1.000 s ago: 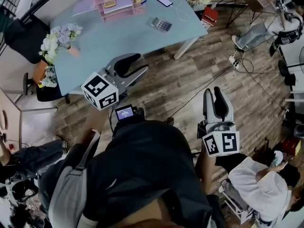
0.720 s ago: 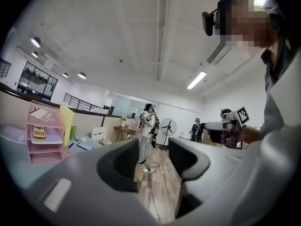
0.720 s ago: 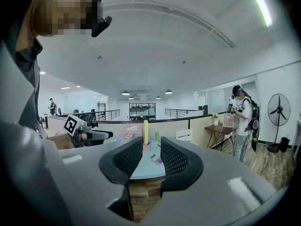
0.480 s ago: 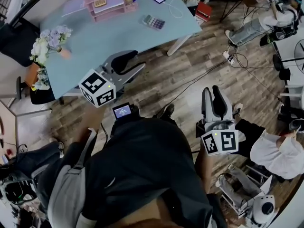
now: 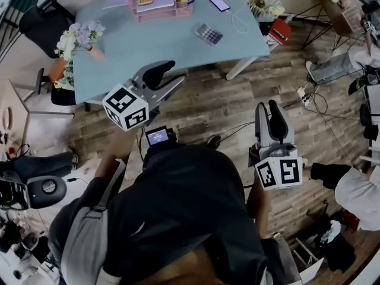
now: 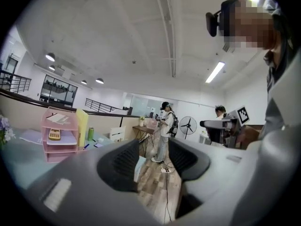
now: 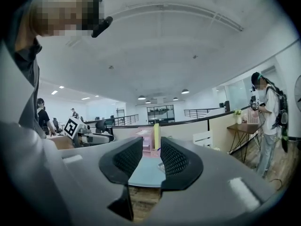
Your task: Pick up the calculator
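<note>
The calculator [image 5: 208, 33] lies flat on the far right part of the blue table [image 5: 148, 46], well apart from both grippers. At the table's far edge, a pink tiered organiser [image 5: 160, 13] holds papers and a small yellow keypad device [image 6: 54, 134]. The left gripper [image 6: 153, 157] gapes wide and holds nothing. The right gripper [image 7: 151, 155] stands narrower, also with nothing in it.

1. The calculator [image 5: 209, 33] now lies a little further right of the left gripper [image 5: 173, 76], closer to the line of the right gripper [image 5: 267, 107].
2. The person in white [image 5: 362, 195] moves further off to the right gripper's right.
</note>
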